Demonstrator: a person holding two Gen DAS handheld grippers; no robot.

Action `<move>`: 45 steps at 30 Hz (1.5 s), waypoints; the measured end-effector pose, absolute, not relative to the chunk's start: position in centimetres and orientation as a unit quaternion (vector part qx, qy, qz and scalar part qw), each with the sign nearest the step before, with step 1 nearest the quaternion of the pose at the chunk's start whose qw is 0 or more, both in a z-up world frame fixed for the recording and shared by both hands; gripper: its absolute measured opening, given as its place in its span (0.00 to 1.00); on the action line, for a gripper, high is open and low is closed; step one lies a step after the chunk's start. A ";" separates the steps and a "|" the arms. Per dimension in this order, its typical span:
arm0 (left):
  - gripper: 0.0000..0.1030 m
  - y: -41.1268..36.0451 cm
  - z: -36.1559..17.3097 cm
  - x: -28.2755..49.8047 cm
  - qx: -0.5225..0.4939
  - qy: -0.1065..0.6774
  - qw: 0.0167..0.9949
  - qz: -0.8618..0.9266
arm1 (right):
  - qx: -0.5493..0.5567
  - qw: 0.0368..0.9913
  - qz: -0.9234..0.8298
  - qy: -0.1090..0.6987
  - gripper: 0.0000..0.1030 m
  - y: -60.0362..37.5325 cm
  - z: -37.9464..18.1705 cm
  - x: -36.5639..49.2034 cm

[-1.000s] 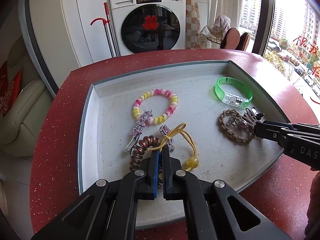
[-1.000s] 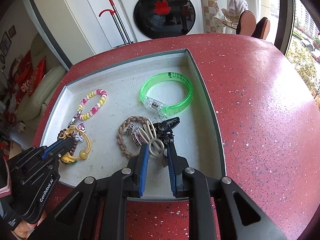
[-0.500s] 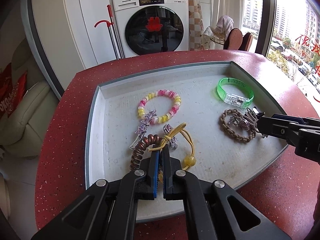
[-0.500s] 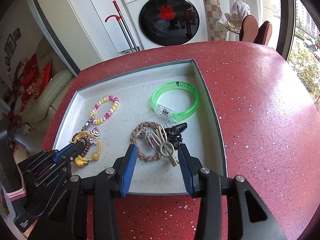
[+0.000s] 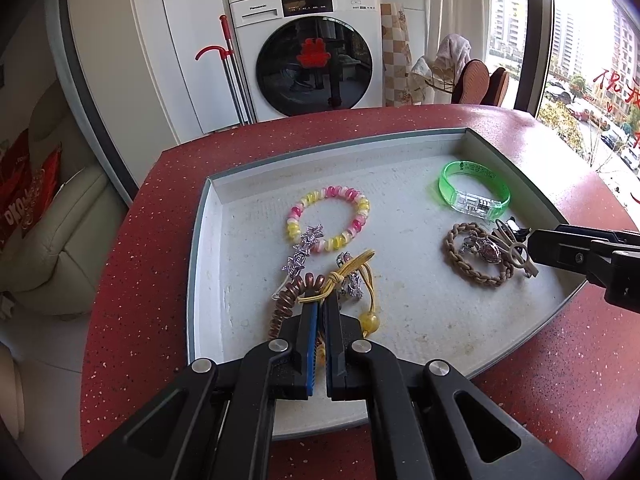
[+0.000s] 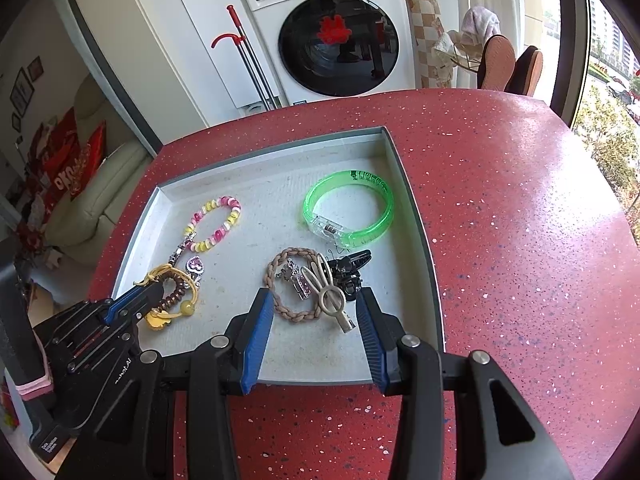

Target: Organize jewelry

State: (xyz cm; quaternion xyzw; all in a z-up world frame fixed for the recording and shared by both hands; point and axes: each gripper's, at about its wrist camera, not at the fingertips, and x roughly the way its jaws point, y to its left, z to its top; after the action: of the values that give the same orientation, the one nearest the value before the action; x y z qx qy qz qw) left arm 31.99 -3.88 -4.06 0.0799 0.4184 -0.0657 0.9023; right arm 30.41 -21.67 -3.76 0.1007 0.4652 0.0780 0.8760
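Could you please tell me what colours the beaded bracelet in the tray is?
The beaded bracelet alternates pink, yellow and whitish beads, clearest in the left wrist view.

The right gripper (image 6: 314, 312) is hovering with jaws apart over a beige rabbit-shaped hair clip (image 6: 328, 294) lying in the grey tray (image 6: 416, 248).

Tray (image 6: 416, 240): on the worktop (image 6: 520, 240), toward its left edge.
Bead bracelet (image 6: 216, 220): tray's far left.
Bangle (image 6: 348, 208): far right corner.
Braided band (image 6: 280, 292): near right, clips (image 6: 340, 280) on it.
Coil tie (image 5: 288, 300): near left edge.
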 end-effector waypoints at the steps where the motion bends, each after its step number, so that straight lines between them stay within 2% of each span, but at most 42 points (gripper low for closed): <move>1: 0.19 -3.8 -4.0 31.9 0.078 0.418 0.903 -0.066 | 0.101 0.876 0.078 0.465 0.45 -21.7 -3.7 30.4; 21: 0.20 -2.7 -3.2 31.9 0.054 0.418 0.904 -0.066 | 0.096 0.879 0.078 0.461 0.45 -21.8 -3.3 30.4; 22: 0.34 -2.6 -3.2 31.9 0.054 0.418 0.904 -0.066 | 0.095 0.879 0.078 0.460 0.45 -21.8 -3.3 30.4; 23: 0.93 -2.6 -3.1 31.8 0.055 0.419 0.904 -0.063 | 0.094 0.880 0.078 0.459 0.45 -21.7 -3.3 30.4; 24: 1.00 -2.5 -3.1 31.9 0.056 0.419 0.905 -0.050 | 0.093 0.880 0.079 0.459 0.45 -21.7 -3.2 30.4; 27: 1.00 -2.3 -2.9 31.9 0.059 0.401 0.913 -0.041 | 0.088 0.880 0.078 0.460 0.45 -21.6 -3.2 30.5; 29: 1.00 -2.3 -3.1 32.1 0.062 0.400 0.914 -0.037 | 0.085 0.881 0.077 0.459 0.50 -21.5 -3.2 30.5; 30: 1.00 -2.3 -3.1 32.1 0.063 0.398 0.914 -0.036 | 0.081 0.883 0.075 0.457 0.59 -21.3 -3.1 30.4; 31: 1.00 -2.3 -3.3 32.1 0.064 0.398 0.914 -0.034 | 0.077 0.885 0.073 0.454 0.74 -21.3 -3.1 30.3; 33: 1.00 -2.4 -3.5 32.3 0.067 0.402 0.913 -0.029 | 0.071 0.889 0.069 0.446 0.90 -21.0 -2.9 30.2; 35: 1.00 -2.4 -3.7 32.2 0.066 0.407 0.911 -0.029 | 0.070 0.894 0.070 0.438 0.91 -21.0 -2.7 30.0; 37: 1.00 -2.4 -3.8 32.0 0.066 0.408 0.910 -0.027 | 0.070 0.897 0.069 0.431 1.00 -20.9 -2.6 29.9; 45: 1.00 -1.8 -3.7 31.4 0.065 0.413 0.908 -0.021 | 0.067 0.899 0.064 0.429 1.00 -20.8 -2.2 29.7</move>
State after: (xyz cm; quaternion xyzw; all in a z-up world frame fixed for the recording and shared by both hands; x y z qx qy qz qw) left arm 31.40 -1.78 -3.66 0.0649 0.4125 -0.0208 0.9084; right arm 29.69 -20.76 -2.22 0.0672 0.4289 0.0637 0.8986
